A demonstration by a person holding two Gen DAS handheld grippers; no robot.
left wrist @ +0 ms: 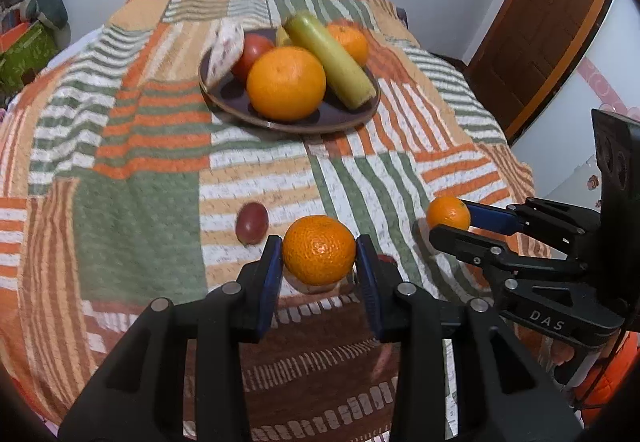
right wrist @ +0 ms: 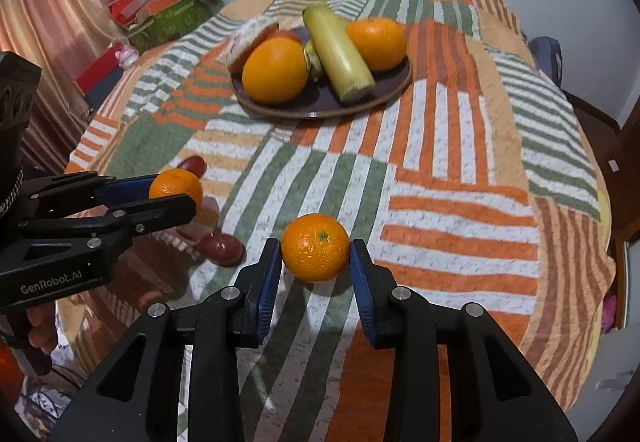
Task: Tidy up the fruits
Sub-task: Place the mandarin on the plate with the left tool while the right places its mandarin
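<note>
Left wrist view: my left claw (left wrist: 318, 252) grips a mandarin (left wrist: 319, 250). My right claw (right wrist: 316, 252) grips another mandarin (right wrist: 315, 248); the plate (left wrist: 224, 91) lies at twelve o'clock.

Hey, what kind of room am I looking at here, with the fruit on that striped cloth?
Most likely a room in a home, perhaps a dining corner. A table under a patchwork striped cloth carries a dark plate of fruit, a wooden door stands behind it, and a curtain hangs beside piled household clutter.
</note>
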